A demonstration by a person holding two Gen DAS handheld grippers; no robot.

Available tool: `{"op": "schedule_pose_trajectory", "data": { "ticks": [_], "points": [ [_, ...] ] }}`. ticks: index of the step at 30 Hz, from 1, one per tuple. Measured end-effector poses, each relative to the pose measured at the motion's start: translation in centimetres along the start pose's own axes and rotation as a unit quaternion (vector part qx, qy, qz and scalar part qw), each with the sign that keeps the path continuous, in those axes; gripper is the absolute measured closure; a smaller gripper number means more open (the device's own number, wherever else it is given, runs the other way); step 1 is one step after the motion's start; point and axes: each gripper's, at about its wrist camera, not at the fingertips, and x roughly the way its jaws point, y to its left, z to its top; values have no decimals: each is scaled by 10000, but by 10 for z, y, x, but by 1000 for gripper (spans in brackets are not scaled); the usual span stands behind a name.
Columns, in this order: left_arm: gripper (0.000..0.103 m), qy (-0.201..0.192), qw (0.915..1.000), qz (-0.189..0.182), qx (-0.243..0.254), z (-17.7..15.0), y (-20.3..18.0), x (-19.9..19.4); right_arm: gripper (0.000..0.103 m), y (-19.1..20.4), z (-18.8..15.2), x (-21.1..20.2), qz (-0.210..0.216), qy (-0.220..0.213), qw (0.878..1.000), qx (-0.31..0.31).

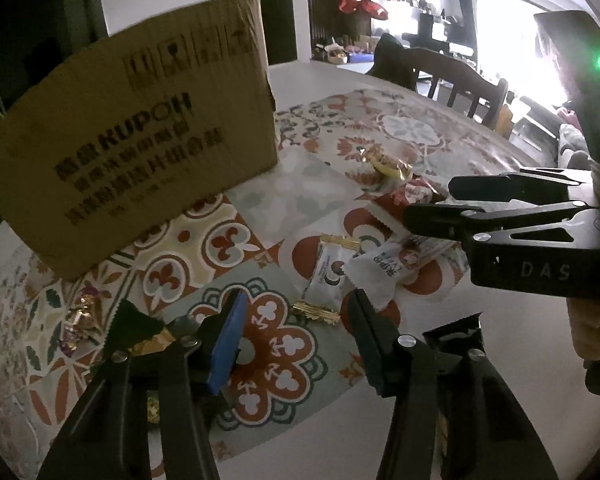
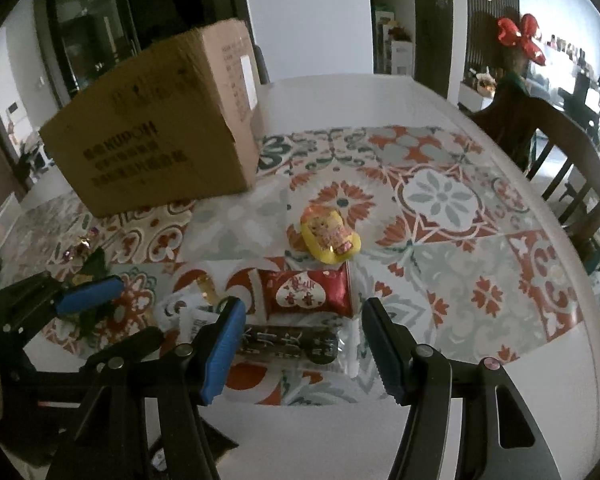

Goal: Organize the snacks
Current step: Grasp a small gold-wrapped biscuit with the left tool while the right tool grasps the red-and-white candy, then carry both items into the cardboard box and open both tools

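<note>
The snacks lie scattered on the patterned mat (image 2: 452,200) at the near side of the counter (image 2: 340,92): a white packet (image 1: 332,276) just ahead of my left hand-held gripper (image 1: 296,332), a dark packet (image 2: 288,346) right between the tips of my right hand-held gripper (image 2: 304,344), a red packet (image 2: 308,292) just beyond that, and a yellow sweet (image 2: 328,236) farther out. A few small foil sweets (image 1: 78,316) sit off to the left, near the cardboard box (image 2: 160,128).

Both of my hand-held grippers stand apart, nothing clamped in either. I judge I hold them open and angled down over the pile so each can close on a packet; the dark one looks like the right side's pick, though its pads do not yet press on it.

The box stands at the far left, beside the mat, likely where the snacks are meant to go. Its opening is hidden from here.
</note>
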Motion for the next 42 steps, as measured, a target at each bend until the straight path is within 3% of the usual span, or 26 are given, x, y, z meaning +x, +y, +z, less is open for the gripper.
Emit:
{"op": "schedule_pose_trajectory", "data": {
  "ticks": [15,18,22,26,42],
  "points": [
    [55,127,9991,-383,-129,16,3,21,42,-2,12,23,223,202,9995,52],
    [63,94,9990,-395,-174,17,3,22,42,-3,14,25,195,170,9997,37],
    [82,50,9989,-382,-265,19,6,22,50,-4,14,25,152,144,9998,74],
    [84,28,9982,-421,-422,18,10,22,55,-3,13,21,156,114,9997,132],
    [84,-371,9962,-103,-785,31,13,-29,57,4,19,-13,279,-220,9993,94]
  ]
}}
